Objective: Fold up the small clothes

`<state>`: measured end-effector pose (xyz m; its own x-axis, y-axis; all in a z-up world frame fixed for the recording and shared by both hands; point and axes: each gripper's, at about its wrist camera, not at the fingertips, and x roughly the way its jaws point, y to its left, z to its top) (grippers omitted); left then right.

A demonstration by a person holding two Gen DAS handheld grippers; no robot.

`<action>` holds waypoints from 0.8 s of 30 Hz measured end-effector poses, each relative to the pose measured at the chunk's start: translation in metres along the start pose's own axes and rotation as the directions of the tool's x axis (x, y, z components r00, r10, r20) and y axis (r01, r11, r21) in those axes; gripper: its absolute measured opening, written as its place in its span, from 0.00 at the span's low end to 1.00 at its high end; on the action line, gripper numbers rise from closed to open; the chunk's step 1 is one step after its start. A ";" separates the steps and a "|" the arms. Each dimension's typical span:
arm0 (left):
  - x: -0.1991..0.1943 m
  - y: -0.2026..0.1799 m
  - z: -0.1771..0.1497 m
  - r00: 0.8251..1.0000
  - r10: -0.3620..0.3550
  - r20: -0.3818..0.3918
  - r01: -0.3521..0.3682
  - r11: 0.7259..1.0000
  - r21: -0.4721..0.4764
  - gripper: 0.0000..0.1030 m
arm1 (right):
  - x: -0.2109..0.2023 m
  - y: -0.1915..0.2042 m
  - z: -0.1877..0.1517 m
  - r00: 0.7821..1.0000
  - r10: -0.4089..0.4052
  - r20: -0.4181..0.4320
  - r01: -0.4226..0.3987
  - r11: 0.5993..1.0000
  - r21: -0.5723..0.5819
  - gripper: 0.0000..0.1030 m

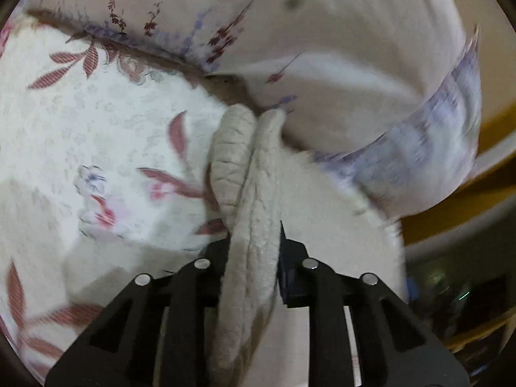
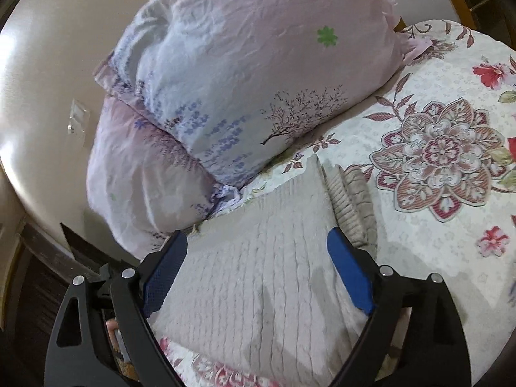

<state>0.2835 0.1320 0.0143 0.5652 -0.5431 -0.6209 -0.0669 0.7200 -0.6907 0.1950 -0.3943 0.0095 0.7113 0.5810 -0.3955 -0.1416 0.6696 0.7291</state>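
Grey knit garment (image 2: pixel 258 274) on the bed, one edge pinched in my left tongs (image 1: pixel 254 238).

In the left wrist view I see my left tongs closed tight on a rolled, ribbed fold of the garment, which runs up between the jaws toward the pillows; that view is motion-blurred. In the right wrist view my right tongs (image 2: pixel 258 258) stand wide open with nothing between the blue pads (image 2: pixel 350 274), hovering over the flat ribbed panel of the garment, which lies on the floral bedspread (image 2: pixel 435 161) just beside the two stacked lilac pillows (image 2: pixel 242 74). I can read no brand, label or writing on the garment, the pillows or the bedspread; only printed flowers and twigs show.
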 end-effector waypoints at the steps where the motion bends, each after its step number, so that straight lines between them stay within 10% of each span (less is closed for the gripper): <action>1: -0.006 -0.015 -0.001 0.999 -0.048 0.011 0.048 0.999 -0.005 0.17 | -0.011 -0.001 0.002 1.000 0.001 0.014 -0.001 1.000 -0.011 0.88; 6: 0.014 -0.121 -0.020 0.965 -0.263 -0.022 0.264 0.960 0.094 0.16 | -0.055 0.002 0.016 0.992 -0.055 0.117 0.065 0.994 -0.085 0.88; 9: 0.076 -0.185 -0.042 0.865 -0.487 -0.123 0.492 0.871 0.008 0.18 | -0.072 -0.003 0.025 0.984 -0.068 0.166 0.081 0.994 -0.072 0.88; 11: 0.135 -0.214 -0.062 0.734 -0.638 -0.232 0.619 0.769 -0.158 0.31 | -0.071 -0.008 0.032 0.983 -0.086 0.163 0.096 0.994 -0.057 0.88; 13: 0.162 -0.225 -0.078 0.683 -0.673 -0.285 0.625 0.740 -0.250 0.31 | -0.062 -0.018 0.037 0.988 -0.108 0.109 0.112 0.993 -0.031 0.88; 16: 0.134 -0.217 -0.080 0.737 -0.626 -0.256 0.615 0.778 -0.131 0.61 | -0.050 -0.031 0.039 0.994 -0.105 0.001 0.105 0.994 -0.002 0.93; 18: 0.096 -0.199 -0.070 0.863 -0.479 -0.160 0.488 0.872 0.025 0.82 | -0.042 -0.040 0.041 0.995 -0.088 -0.051 0.088 0.996 0.009 0.95; 20: 0.073 -0.182 -0.066 0.951 -0.294 -0.101 0.306 0.942 0.138 0.87 | -0.027 -0.050 0.042 0.992 -0.063 -0.111 0.068 0.997 0.047 0.95; 24: 0.071 -0.156 -0.075 0.990 -0.054 -0.132 0.082 0.973 0.214 0.88 | 0.009 -0.058 0.040 0.971 -0.025 -0.236 0.049 0.994 0.098 0.95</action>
<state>0.2723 -0.0513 0.0501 0.4547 -0.6336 -0.6259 0.1574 0.7489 -0.6437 0.2372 -0.4466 -0.0143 0.5321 0.6569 -0.5342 -0.0384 0.6490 0.7598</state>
